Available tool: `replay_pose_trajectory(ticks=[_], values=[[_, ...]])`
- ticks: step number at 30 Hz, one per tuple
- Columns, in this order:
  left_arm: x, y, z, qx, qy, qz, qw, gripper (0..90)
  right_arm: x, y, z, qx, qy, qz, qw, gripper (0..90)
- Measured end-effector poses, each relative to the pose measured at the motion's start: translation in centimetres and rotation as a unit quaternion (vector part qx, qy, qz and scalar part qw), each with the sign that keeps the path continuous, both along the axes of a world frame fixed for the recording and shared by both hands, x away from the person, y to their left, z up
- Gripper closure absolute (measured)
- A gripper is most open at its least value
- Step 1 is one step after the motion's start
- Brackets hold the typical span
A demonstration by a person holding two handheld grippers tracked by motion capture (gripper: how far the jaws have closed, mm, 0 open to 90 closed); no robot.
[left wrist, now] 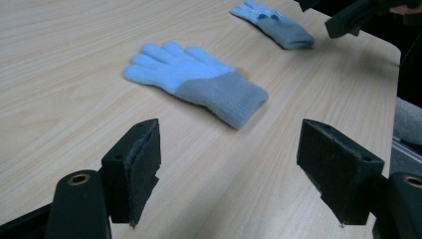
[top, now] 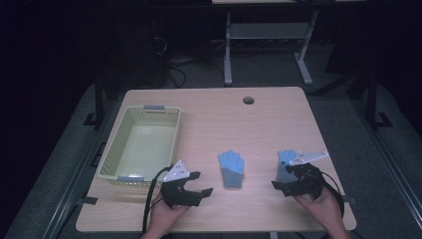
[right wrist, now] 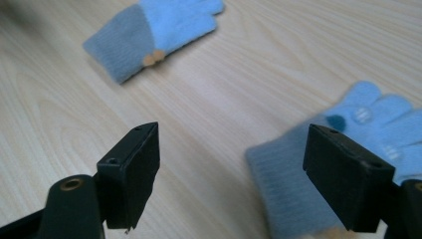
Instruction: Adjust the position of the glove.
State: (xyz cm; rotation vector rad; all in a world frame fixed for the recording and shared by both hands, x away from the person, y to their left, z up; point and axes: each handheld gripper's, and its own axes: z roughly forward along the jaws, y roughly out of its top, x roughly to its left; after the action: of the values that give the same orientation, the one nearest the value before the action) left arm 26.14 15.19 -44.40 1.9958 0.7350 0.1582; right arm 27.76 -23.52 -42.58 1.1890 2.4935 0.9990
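Note:
Two blue gloves with grey cuffs lie flat on the wooden table (top: 209, 117). One glove (top: 231, 168) (left wrist: 196, 82) (right wrist: 152, 30) rests at the table's middle front. The other glove (top: 284, 160) (left wrist: 273, 24) (right wrist: 348, 154) lies to its right, partly under my right gripper. My left gripper (top: 197, 183) (left wrist: 229, 167) is open, low over the table just left of the middle glove. My right gripper (top: 282, 178) (right wrist: 231, 174) is open above the cuff of the right glove, one jaw over the cuff, the other over bare wood.
A pale yellow plastic basket (top: 110, 157) stands on the table's left side, behind my left gripper. A round cable hole (top: 248, 100) sits near the far edge. Beyond the table are dark floor and metal desk legs (top: 227, 50).

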Motion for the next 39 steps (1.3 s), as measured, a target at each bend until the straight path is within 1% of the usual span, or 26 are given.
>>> replay_pose_trajectory(ticks=[3, 4, 5, 6, 7, 8, 10, 11, 12, 14, 15, 17, 18, 20, 23, 25, 28, 30, 32, 37, 39], values=[[0.0, 0.0, 0.0, 0.001, -0.002, 0.002, 1.0, 25.0, 0.7, -0.2, 0.3, -0.012, 0.006, 0.001, 0.9999, 22.7], [0.1, 0.1, 0.0, 0.003, -0.006, 0.001, 1.0, 25.0, 0.9, -0.2, 0.5, -0.013, 0.008, 0.0, 0.9999, 22.8], [0.1, 0.1, 0.0, 0.0, -0.004, 0.003, 1.0, 25.0, 1.1, -0.2, 0.6, -0.012, 0.007, 0.001, 0.9999, 22.9], [0.1, 0.1, 0.0, 0.0, -0.004, 0.003, 1.0, 25.0, 1.3, -0.3, 0.8, -0.01, 0.011, -0.002, 0.9999, 22.9], [0.1, 0.1, 0.0, -0.005, -0.001, 0.004, 1.0, 25.0, 1.3, -0.3, 0.8, -0.01, 0.011, -0.002, 0.9999, 22.9], [0.2, 0.1, 0.1, -0.005, -0.003, 0.002, 1.0, 25.0, 1.5, -0.3, 0.9, -0.016, 0.013, 0.0, 0.9998, 23.1], [0.2, 0.0, 0.1, 0.001, -0.005, 0.0, 1.0, 25.0, 1.9, -0.4, 1.4, -0.022, 0.014, 0.0, 0.9997, 23.5], [0.2, 0.0, 0.0, 0.0, -0.003, 0.001, 1.0, 25.0, 2.0, -0.4, 1.5, -0.021, 0.011, 0.002, 0.9997, 24.0], [0.2, 0.0, 0.0, -0.003, -0.002, 0.001, 1.0, 25.0, 2.1, -0.5, 1.6, -0.019, 0.016, 0.001, 0.9997, 24.3], [0.2, 0.0, 0.0, -0.003, -0.002, 0.001, 1.0, 25.0, 2.3, -0.5, 1.7, -0.021, 0.017, 0.001, 0.9996, 24.2], [0.2, 0.0, 0.1, -0.002, -0.005, 0.001, 1.0, 25.0, 2.6, -0.6, 1.9, -0.026, 0.018, 0.001, 0.9995, 24.3], [0.2, 0.1, 0.1, 0.0, -0.006, 0.0, 1.0, 25.0, 2.9, -0.8, 2.2, -0.025, 0.017, -0.001, 0.9995, 24.3], [0.2, 0.1, 0.0, 0.001, -0.006, -0.002, 1.0, 25.0, 3.1, -0.9, 2.3, -0.019, 0.017, -0.001, 0.9997, 24.3], [0.1, 0.0, 0.0, 0.001, -0.006, -0.002, 1.0, 25.1, 3.3, -1.1, 2.4, -0.022, 0.021, -0.005, 0.9995, 24.3], [0.2, 0.0, 0.0, -0.002, -0.007, 0.001, 1.0, 25.0, 3.5, -1.3, 2.6, -0.024, 0.021, -0.005, 0.9995, 28.9], [0.2, 0.1, 0.0, -0.005, -0.003, 0.003, 1.0, 25.0, 3.7, -1.4, 2.6, -0.024, 0.028, -0.006, 0.9993, 28.2], [0.3, 0.2, 0.1, -0.005, -0.006, 0.005, 1.0, 25.0, 4.1, -1.6, 2.7, -0.03, 0.029, -0.007, 0.9991, 27.8], [0.4, 0.2, 0.1, -0.006, -0.006, 0.005, 1.0, 25.0, 4.3, -1.7, 2.7, -0.025, 0.033, -0.009, 0.9991, 27.5], [0.3, 0.2, 0.0, -0.006, -0.003, 0.004, 1.0, 25.0, 4.6, -1.9, 2.6, -0.029, 0.038, -0.014, 0.9988, 27.4], [0.3, 0.1, 0.1, -0.002, -0.012, 0.008, 0.9999, 25.1, 5.4, -2.7, 2.6, -0.035, 0.043, -0.027, 0.9981, 27.9], [0.2, 0.1, 0.0, -0.003, -0.008, 0.01, 0.9999, 25.2, 5.6, -3.0, 2.5, -0.033, 0.049, -0.032, 0.9977, 28.4]])
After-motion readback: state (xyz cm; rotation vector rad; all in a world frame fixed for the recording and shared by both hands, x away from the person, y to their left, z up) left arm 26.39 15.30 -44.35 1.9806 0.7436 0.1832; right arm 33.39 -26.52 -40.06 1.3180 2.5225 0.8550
